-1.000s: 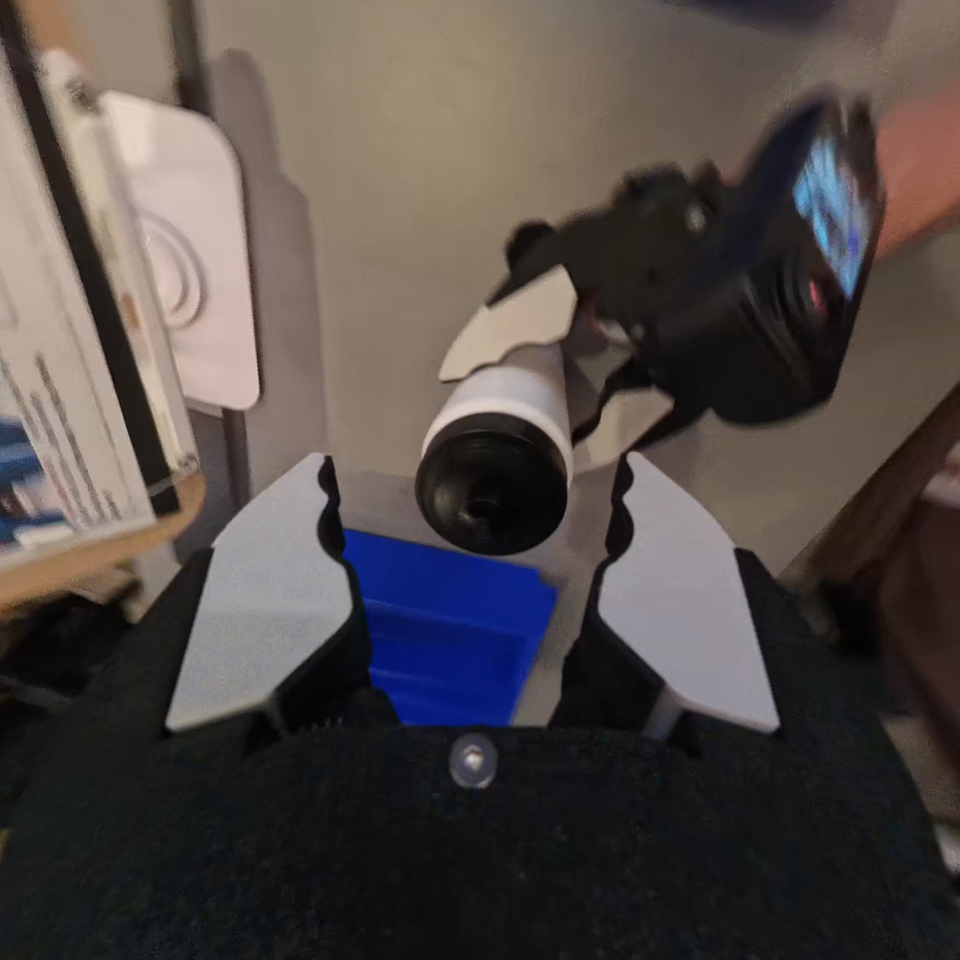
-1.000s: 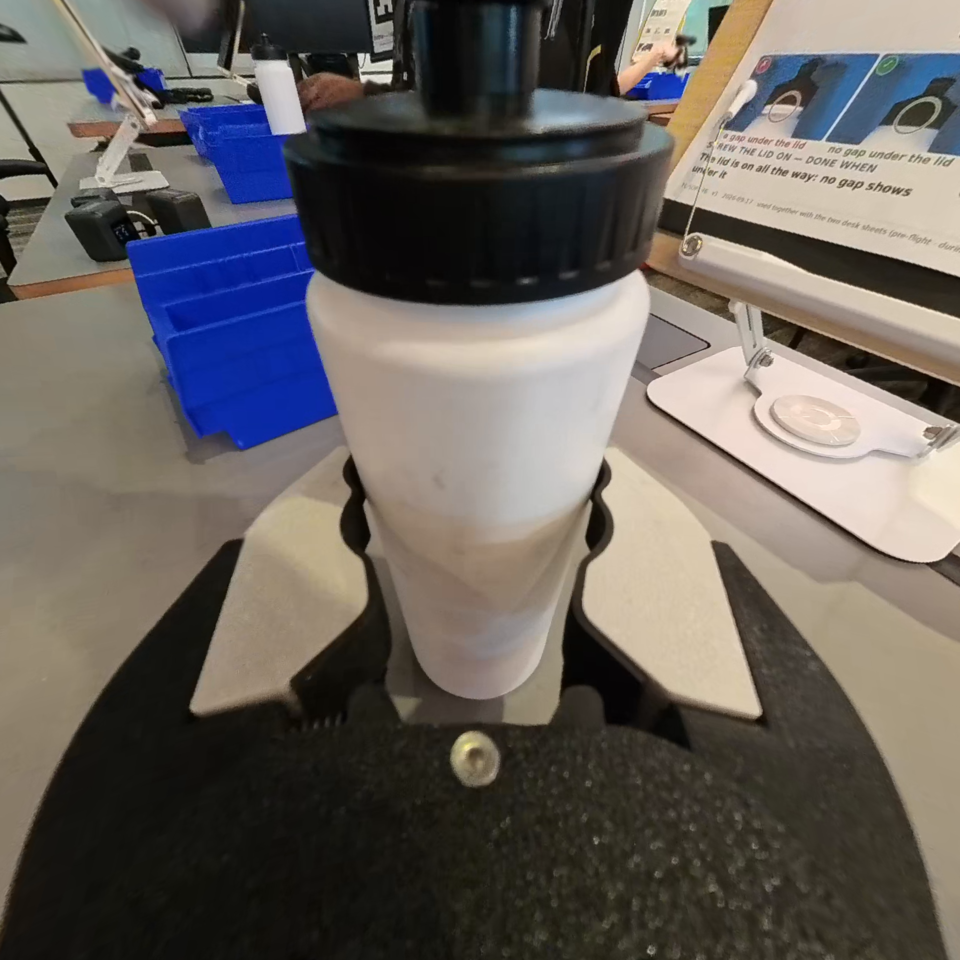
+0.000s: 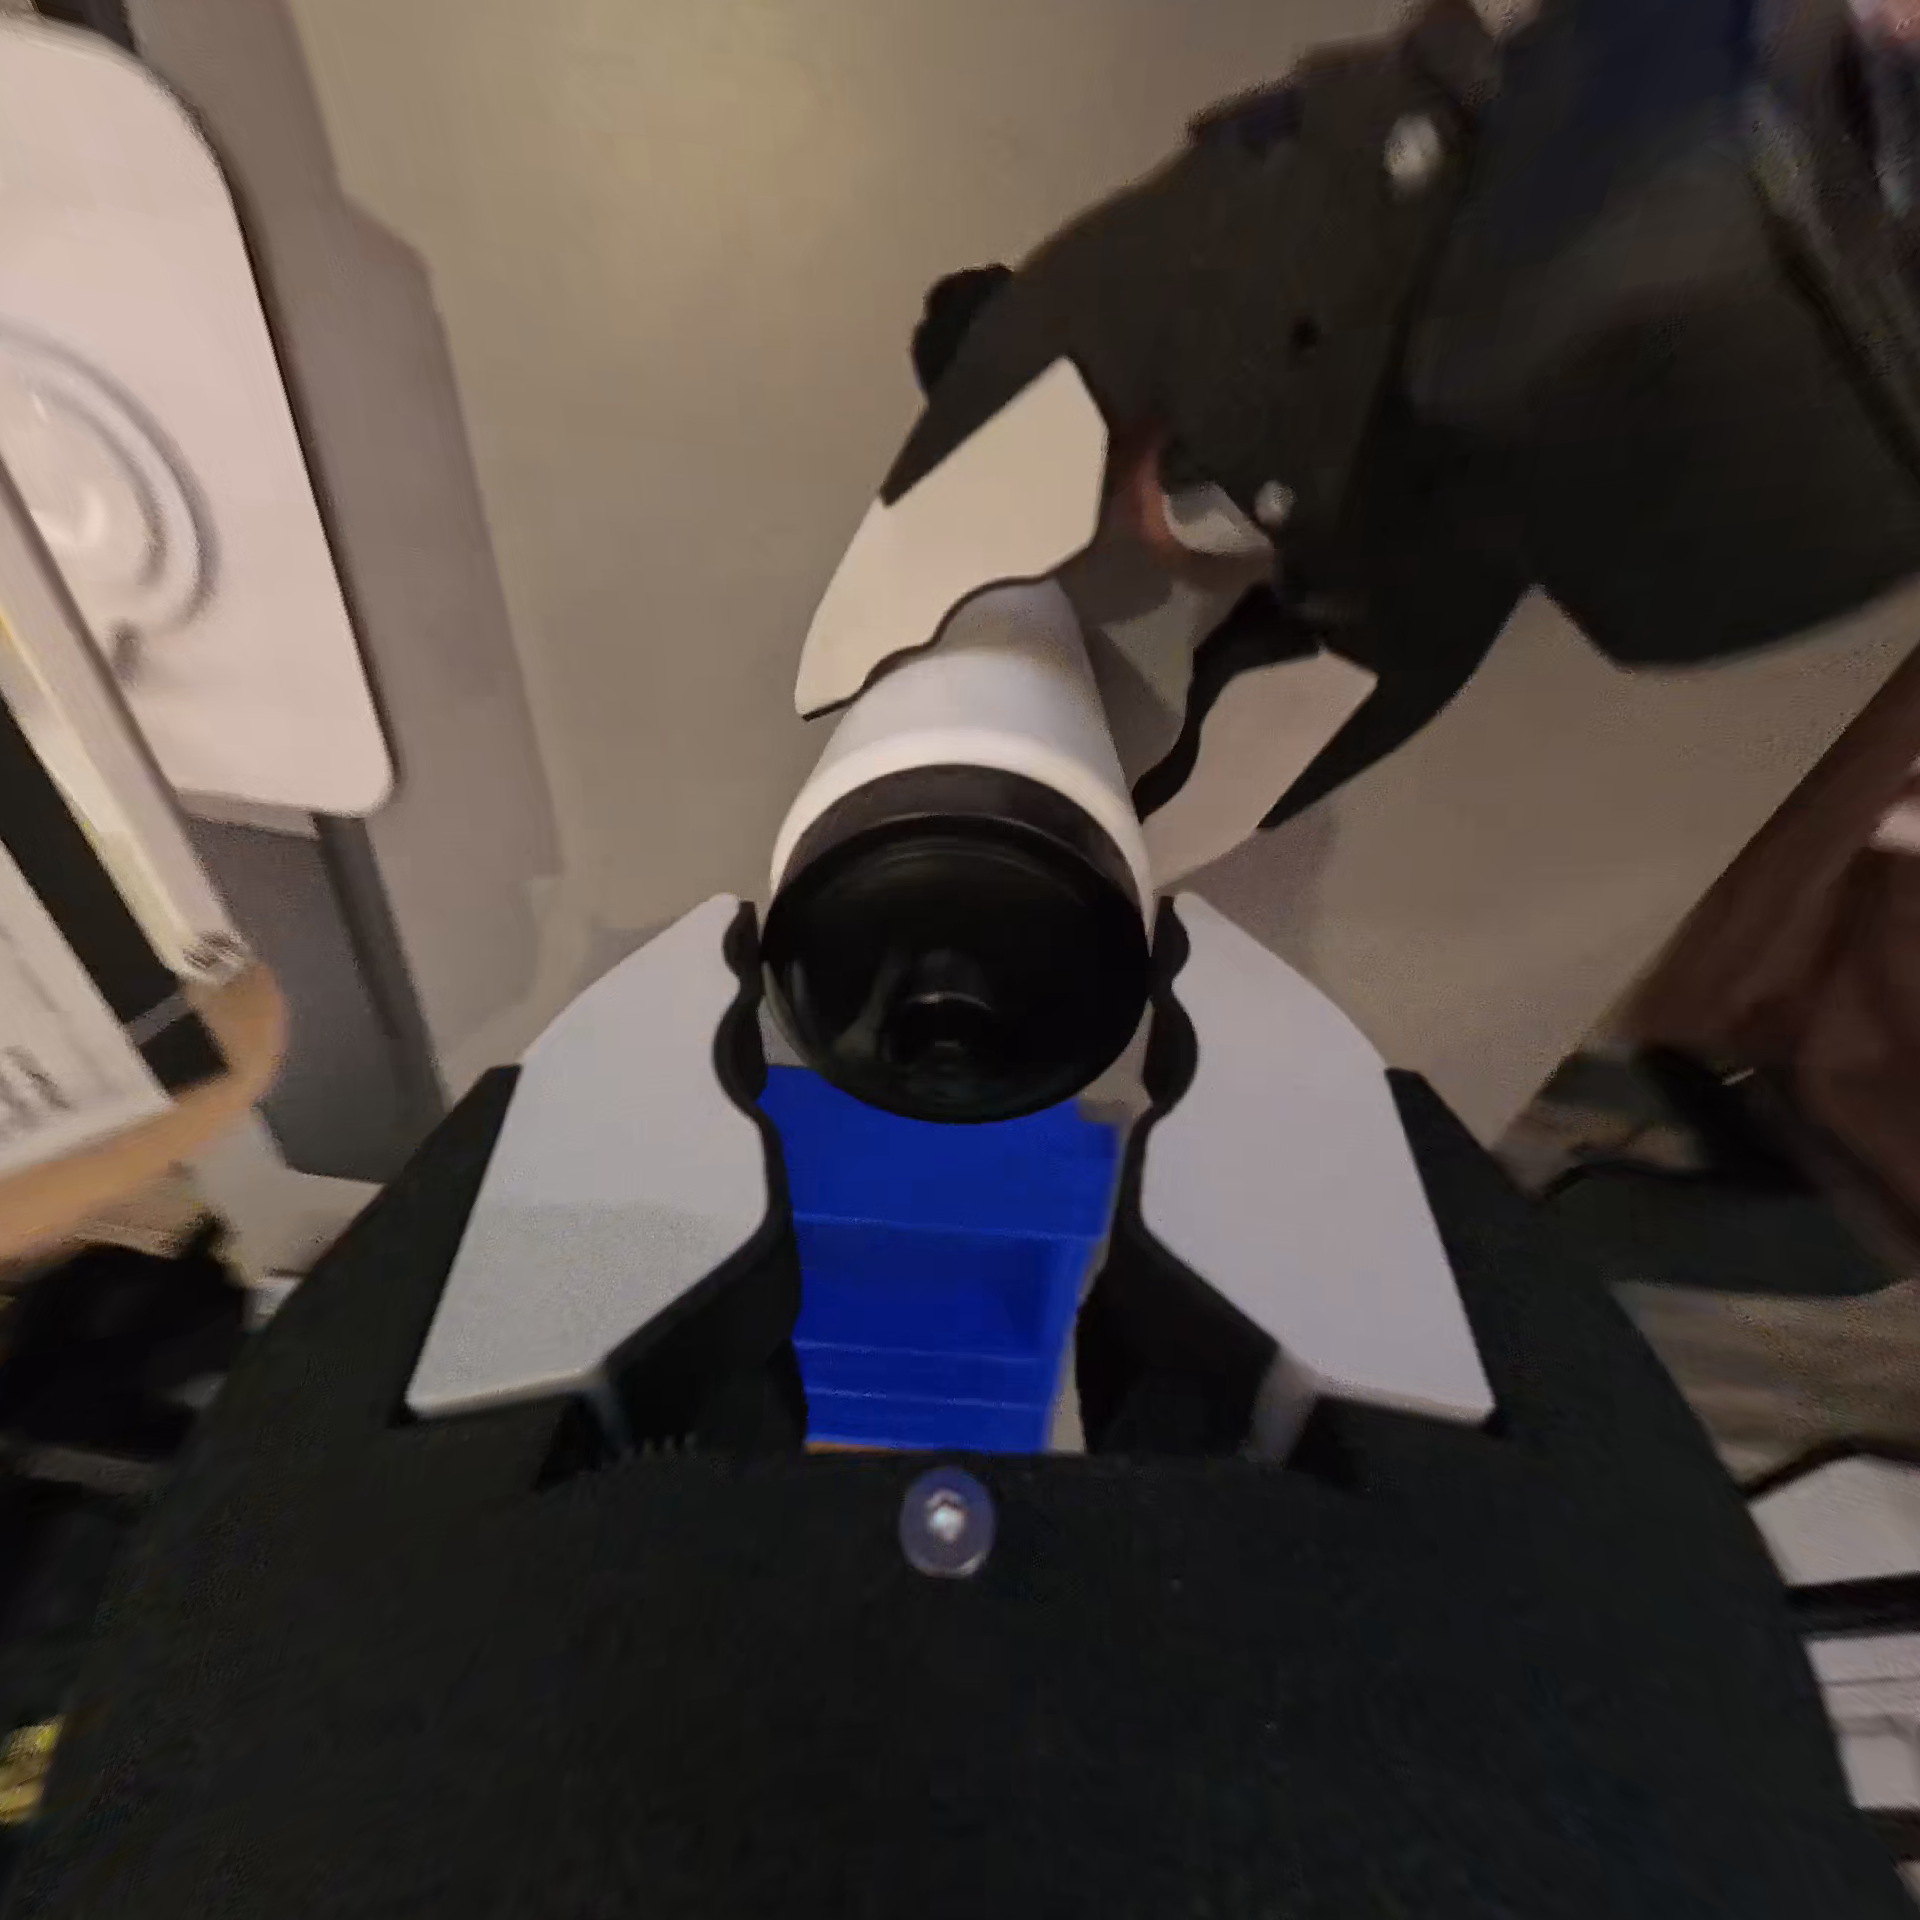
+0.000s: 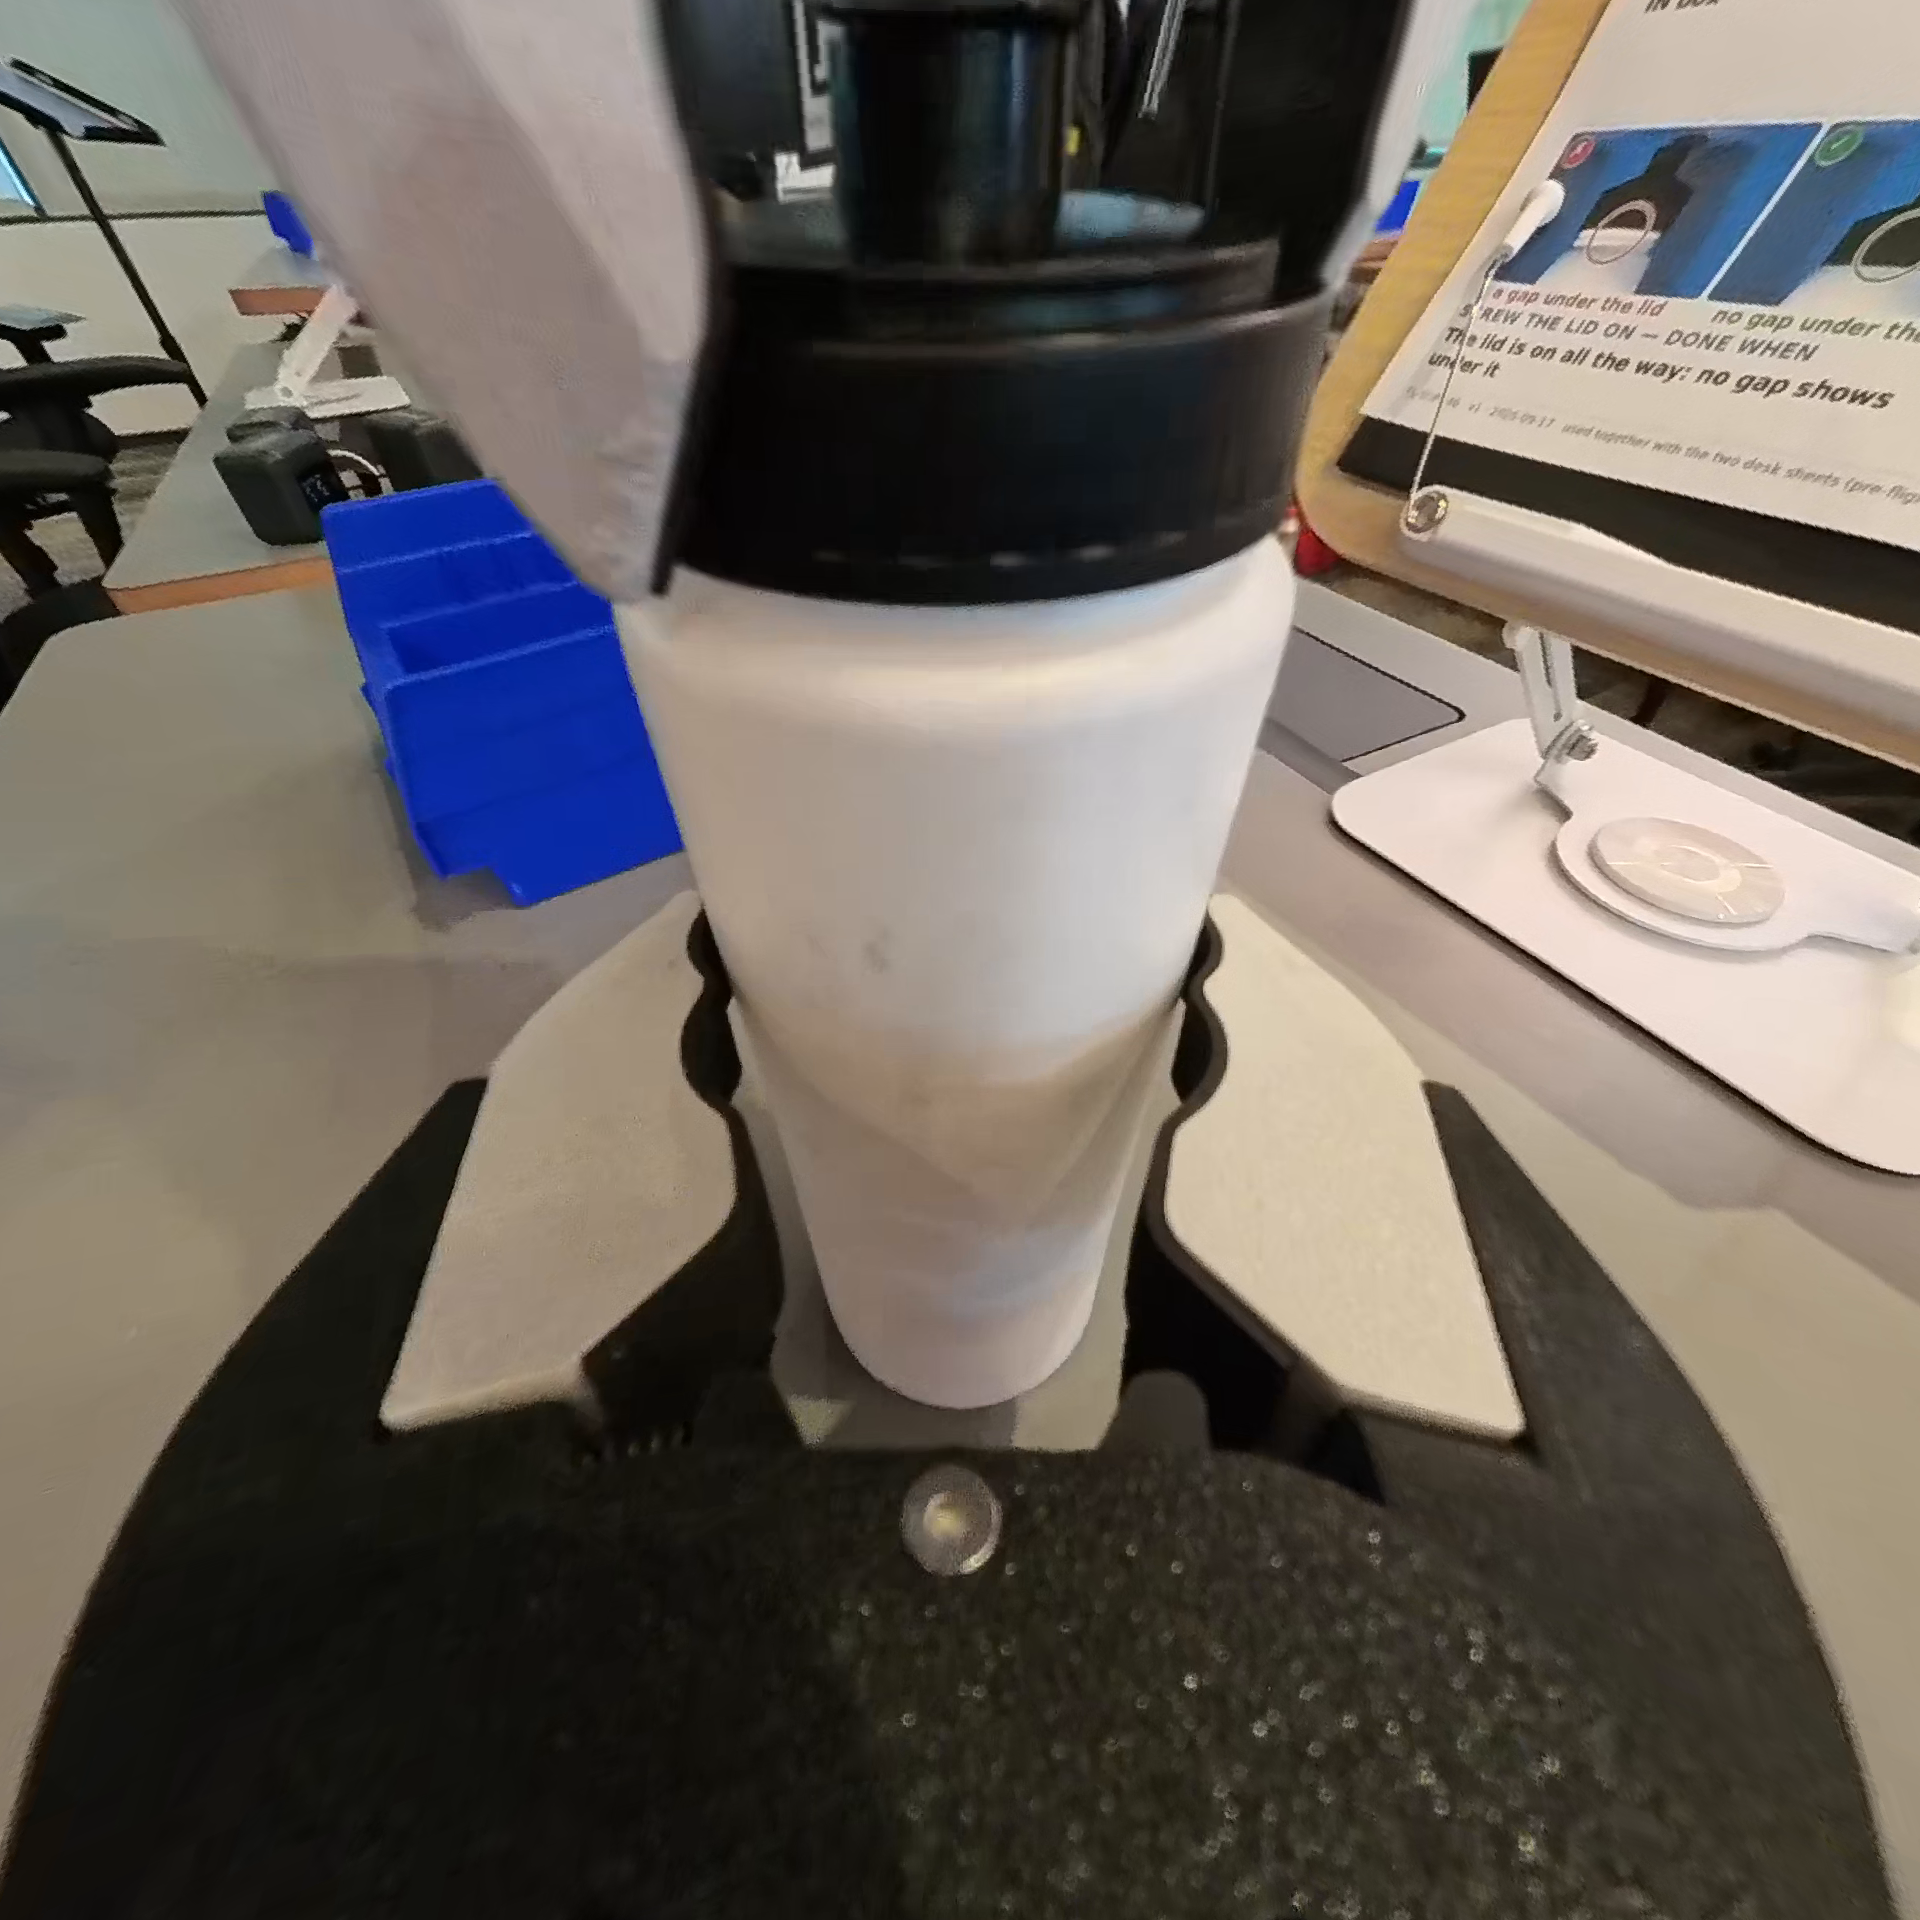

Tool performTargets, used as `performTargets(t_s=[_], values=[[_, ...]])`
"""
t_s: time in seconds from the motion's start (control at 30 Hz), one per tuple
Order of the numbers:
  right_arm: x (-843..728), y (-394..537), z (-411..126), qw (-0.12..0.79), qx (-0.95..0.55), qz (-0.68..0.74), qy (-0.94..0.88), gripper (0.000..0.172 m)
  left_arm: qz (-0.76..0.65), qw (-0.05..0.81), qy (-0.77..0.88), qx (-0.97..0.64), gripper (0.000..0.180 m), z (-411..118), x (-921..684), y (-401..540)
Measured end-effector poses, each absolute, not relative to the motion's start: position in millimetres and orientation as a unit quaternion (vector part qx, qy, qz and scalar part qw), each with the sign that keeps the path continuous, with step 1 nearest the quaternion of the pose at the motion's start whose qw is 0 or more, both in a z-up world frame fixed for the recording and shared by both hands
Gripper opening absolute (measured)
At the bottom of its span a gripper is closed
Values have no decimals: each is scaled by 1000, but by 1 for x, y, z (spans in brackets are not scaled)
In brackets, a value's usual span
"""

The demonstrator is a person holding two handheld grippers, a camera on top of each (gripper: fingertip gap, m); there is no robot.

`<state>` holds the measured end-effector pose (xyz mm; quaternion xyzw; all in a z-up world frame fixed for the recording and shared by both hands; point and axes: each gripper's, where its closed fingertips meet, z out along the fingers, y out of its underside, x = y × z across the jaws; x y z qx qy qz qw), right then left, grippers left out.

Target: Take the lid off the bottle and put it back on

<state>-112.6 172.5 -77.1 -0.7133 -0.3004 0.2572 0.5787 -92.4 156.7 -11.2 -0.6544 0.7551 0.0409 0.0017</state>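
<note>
A white bottle (image 4: 956, 831) with a black screw lid (image 4: 987, 447) stands upright on the grey table (image 4: 208, 831). My right gripper (image 4: 951, 997) is shut on the bottle's lower body, with both pads pressed against its sides. My left gripper (image 3: 956, 987) comes down from above and is shut on the lid (image 3: 951, 987), with a pad on each side of its rim. One of its grey fingers (image 4: 499, 312) shows beside the lid in the right wrist view. The right gripper (image 3: 1039, 665) also shows in the left wrist view, clamped on the bottle (image 3: 966, 717).
A blue bin (image 4: 499, 707) sits on the table just left of the bottle and shows below the lid in the left wrist view (image 3: 935, 1247). A white stand base (image 4: 1558, 935) carrying a board with a printed sheet (image 4: 1662, 312) stands at the right. Another desk with chairs lies far left.
My left gripper has moved down onto the bottle top and its fingers have closed from wide apart onto the lid. My right gripper keeps its hold on the bottle.
</note>
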Motion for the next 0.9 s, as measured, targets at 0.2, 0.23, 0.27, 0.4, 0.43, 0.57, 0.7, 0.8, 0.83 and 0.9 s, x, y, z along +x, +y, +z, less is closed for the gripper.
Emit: performTargets(t_s=[0.2,0.23,0.27,0.4,0.43,0.57,0.7,0.8,0.83,0.9], values=[[-113,172,-77,582,-706,267,-303,83,63,17,886,-460,71,-12,-93,156],[-113,172,-77,581,-706,269,-304,83,63,19,895,-441,71,-12,-93,156],[-113,172,-77,580,-706,269,-305,83,65,19,901,-428,71,-12,-94,157],[-115,172,-77,579,-707,264,-308,83,73,24,901,-427,72,-12,-97,158],[-115,172,-77,578,-708,264,-309,83,73,27,893,-443,72,-12,-97,157],[-114,171,-77,577,-708,266,-307,83,19,19,828,-560,86,-4,-94,147],[-114,172,-77,578,-711,263,-304,83,-54,102,710,-695,93,17,-75,161],[-115,172,-77,578,-715,254,-300,83,-54,133,564,-813,102,20,-79,177],[-116,173,-77,579,-717,251,-298,83,-29,124,519,-845,102,15,-91,179],[-117,174,-78,580,-721,241,-291,83,-5,89,436,-896,101,2,-110,172]])
